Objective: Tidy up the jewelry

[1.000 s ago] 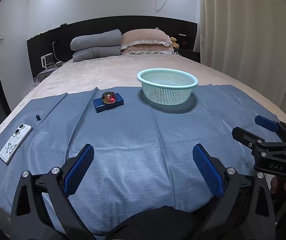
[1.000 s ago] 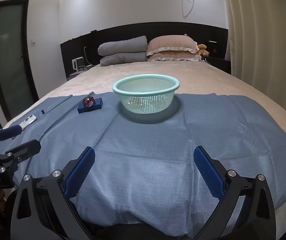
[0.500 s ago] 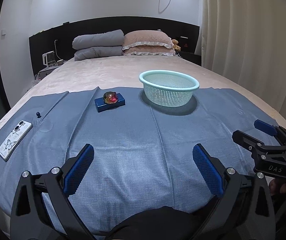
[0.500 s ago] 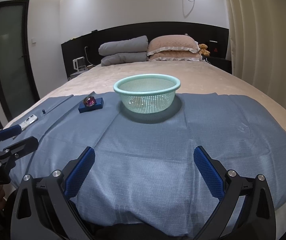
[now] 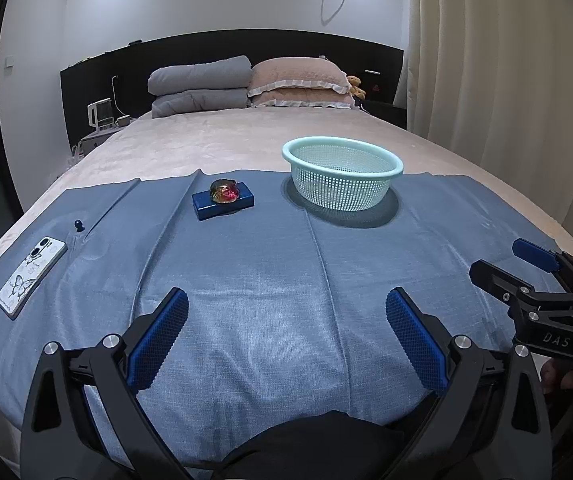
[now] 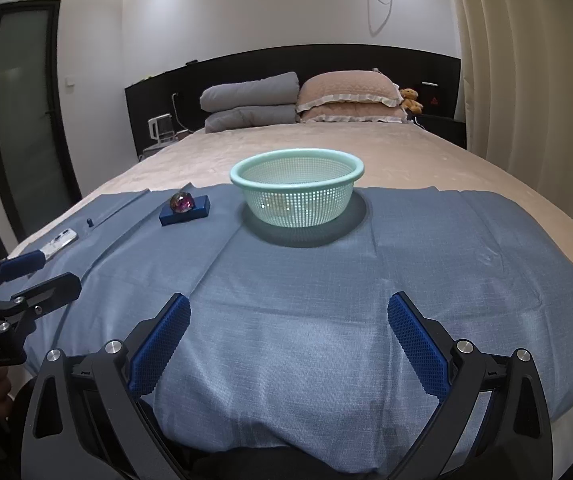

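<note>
So the thing to sort here looks like the shiny pink-red gem piece (image 5: 224, 191), sitting on top of a small dark blue box (image 5: 223, 201) a bit left of centre in the upper half of the left wrist view; in the right wrist view the same pair shows up toward the upper left. Can't tell if it's a brooch, a ring or what, too small. Just to the right of it, apart from the box, is a mint green mesh basket (image 5: 341, 179), and through the mesh in the right view there might be something pale lying in the bottom, but honestly I can't make it out. All of it sits on a blue cloth (image 5: 270, 280) spread over the foot of a bed. Over at the left edge there's a phone (image 5: 32, 276) with a butterfly case and a tiny dark blue knob thing (image 5: 79, 224) near it, no idea if that one counts as jewelry. Both tools are at the bottom of the frame, well short of everything: left gripper (image 5: 286, 332) spread wide with nothing in it, right gripper (image 6: 288, 332) likewise gaping and empty. My read is nothing's been picked yet, this is the approach stage. Next move probably calls for reaching forward to the gem and pinching it gently off the box, since it looks round and slippery, then dropping it into the basket.
</note>
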